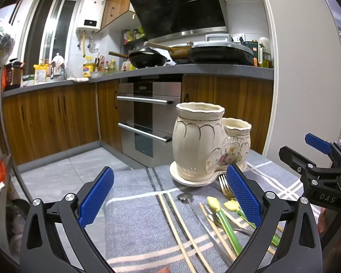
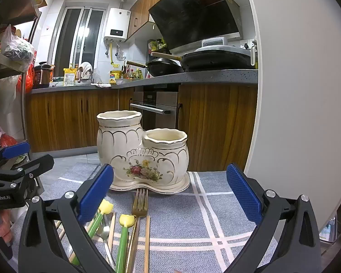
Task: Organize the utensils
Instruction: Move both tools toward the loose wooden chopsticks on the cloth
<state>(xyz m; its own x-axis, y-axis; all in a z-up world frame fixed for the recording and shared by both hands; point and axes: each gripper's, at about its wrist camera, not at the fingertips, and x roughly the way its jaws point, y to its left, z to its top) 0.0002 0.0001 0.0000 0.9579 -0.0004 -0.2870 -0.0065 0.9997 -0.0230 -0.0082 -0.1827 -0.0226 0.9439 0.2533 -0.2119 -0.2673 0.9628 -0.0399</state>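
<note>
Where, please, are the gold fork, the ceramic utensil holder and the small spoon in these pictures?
gold fork (image 2: 140, 204): right wrist view, on its tines.
ceramic utensil holder (image 2: 116, 145): right wrist view, on the taller pot's body.
small spoon (image 1: 184, 196): left wrist view, on its bowl.

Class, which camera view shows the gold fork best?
The right wrist view: the gold fork lies centred before the holder, its prongs and handle clear. In the left wrist view, that gripper's blue fingers hide most of the fork.
</note>
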